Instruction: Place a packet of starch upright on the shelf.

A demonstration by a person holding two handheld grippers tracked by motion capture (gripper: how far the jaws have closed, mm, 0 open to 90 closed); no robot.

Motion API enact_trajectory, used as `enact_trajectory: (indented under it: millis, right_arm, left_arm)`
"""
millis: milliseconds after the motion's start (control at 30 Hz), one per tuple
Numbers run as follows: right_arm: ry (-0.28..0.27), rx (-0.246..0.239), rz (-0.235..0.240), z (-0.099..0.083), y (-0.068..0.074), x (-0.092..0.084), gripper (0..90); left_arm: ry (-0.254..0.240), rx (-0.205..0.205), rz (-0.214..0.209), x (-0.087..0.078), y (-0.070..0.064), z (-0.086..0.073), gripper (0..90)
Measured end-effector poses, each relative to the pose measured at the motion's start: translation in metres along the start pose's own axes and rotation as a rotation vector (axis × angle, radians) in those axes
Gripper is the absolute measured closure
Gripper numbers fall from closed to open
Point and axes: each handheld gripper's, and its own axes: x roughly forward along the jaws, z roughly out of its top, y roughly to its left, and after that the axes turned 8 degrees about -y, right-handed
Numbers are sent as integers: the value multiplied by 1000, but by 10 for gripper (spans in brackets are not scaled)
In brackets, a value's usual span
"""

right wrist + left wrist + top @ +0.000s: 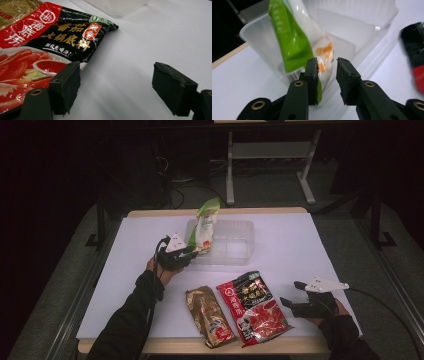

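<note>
High view: left gripper [192, 251] at the green-and-white packet [205, 227], which stands in the clear tray [235, 242]; jaws slightly parted, packet edge between them, not clamped. Right gripper [292, 296] wide open, empty, on the bench [300, 245].

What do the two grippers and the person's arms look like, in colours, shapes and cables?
Both the left gripper and the right gripper are black, each with two blocky jaws and brass-coloured rivets. A pale grey three-cornered plate with small dark dots tops each one. A black cable trails from the right gripper. The person wears dark sleeves.
</note>
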Motion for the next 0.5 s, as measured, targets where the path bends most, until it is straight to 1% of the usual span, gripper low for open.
enact_trajectory:
  millis: [33, 67, 100, 167, 200, 233, 267, 333, 367, 433, 500]
  right_arm:
    - [3, -2, 0, 0, 0, 0, 227]
    - [5, 1, -2, -1, 0, 0, 227]
    - [6, 2, -4, -1, 1, 0, 227]
    - [10, -2, -4, -1, 2, 1, 227]
    - [12, -2, -4, -1, 2, 0, 227]
    - [12, -2, -4, -1, 2, 0, 227]
    - [17, -5, -7, -1, 3, 0, 228]
    - [19, -6, -10, -2, 3, 0, 228]
    - [19, -6, -10, -2, 3, 0, 228]
    - [21, -3, -15, -3, 4, -2, 228]
    - [23, 0, -21, -5, 4, -4, 229]
  left_arm:
    - [11, -1, 9, -1, 0, -2, 729]
    - [24, 12, 28, -1, 0, -3, 735]
    - [21, -1, 29, -2, 4, -5, 737]
    - [24, -9, 22, -1, 6, -5, 748]
    - [24, -9, 22, -1, 6, -5, 757]
    - [23, -10, 13, 1, 6, -5, 757]
    - [36, 5, 15, 5, 5, -5, 782]
    - [36, 6, 12, 8, 6, -4, 800]
    - [38, -3, 7, 10, 6, -4, 800]
    - [46, -3, 10, 14, 7, -3, 813]
    - [53, -15, 8, 19, 9, -4, 816]
